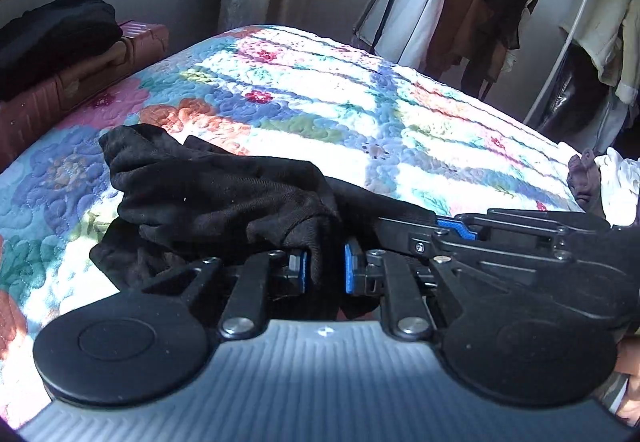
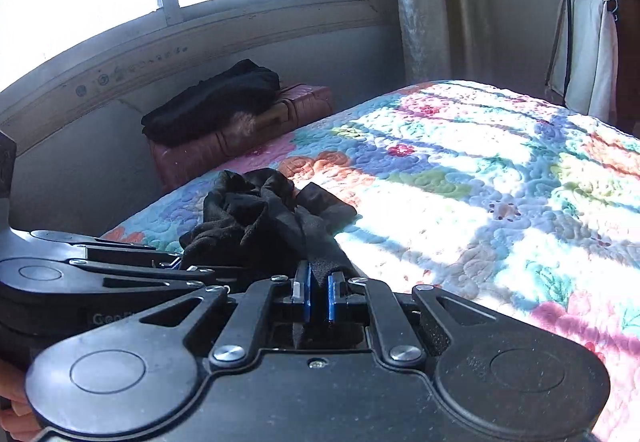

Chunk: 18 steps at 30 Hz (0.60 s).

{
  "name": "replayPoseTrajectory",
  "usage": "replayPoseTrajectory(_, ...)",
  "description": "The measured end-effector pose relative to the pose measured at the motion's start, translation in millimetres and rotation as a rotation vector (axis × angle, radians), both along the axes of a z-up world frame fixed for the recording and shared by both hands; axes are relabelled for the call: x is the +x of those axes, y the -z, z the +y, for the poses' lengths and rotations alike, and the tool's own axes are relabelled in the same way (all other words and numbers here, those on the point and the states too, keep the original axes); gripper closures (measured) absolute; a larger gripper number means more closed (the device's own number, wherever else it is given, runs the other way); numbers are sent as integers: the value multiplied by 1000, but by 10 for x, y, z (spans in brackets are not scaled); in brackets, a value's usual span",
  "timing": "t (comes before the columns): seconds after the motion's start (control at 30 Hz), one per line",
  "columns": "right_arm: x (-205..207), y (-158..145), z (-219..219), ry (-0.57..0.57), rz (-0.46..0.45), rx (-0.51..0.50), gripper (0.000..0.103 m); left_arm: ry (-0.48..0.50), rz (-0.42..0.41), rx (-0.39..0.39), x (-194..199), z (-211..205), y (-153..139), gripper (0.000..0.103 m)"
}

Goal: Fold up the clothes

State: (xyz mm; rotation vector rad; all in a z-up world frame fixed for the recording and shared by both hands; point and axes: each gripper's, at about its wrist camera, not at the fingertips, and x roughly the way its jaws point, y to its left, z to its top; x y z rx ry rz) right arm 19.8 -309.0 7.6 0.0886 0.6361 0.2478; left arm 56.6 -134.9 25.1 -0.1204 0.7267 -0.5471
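Note:
A crumpled black garment lies bunched on the flowered quilt near its front left edge. My left gripper is shut on a fold of this black garment, cloth filling the gap between its blue pads. The right gripper reaches in from the right beside it, low over the cloth. In the right wrist view the black garment rises in a heap ahead, and my right gripper is shut on a strip of it. The left gripper's body sits close on the left.
A pink suitcase with a folded dark pile stands by the bed's far left under the window. A clothes rack with hanging clothes stands beyond the bed. Purple and white clothes lie at the quilt's right edge.

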Motion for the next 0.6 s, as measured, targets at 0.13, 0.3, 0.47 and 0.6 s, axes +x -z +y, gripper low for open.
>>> replayPoseTrajectory(0.13,-129,-182,-310,72,-36,-15,93,81,-21,-38,2,-340,-174,88)
replayPoseTrajectory(0.3,-289,-307,-724,179,-69,-52,93,173,-16,-49,-89,-796,-162,88)
replayPoseTrajectory(0.47,-459,-180,-1120,288,-16,-89,93,282,-10,-34,-226,-1203,-62,88)
replayPoseTrajectory(0.6,-591,-5,-1303,308,57,-151,94,367,42,61,-273,-1270,251,74)
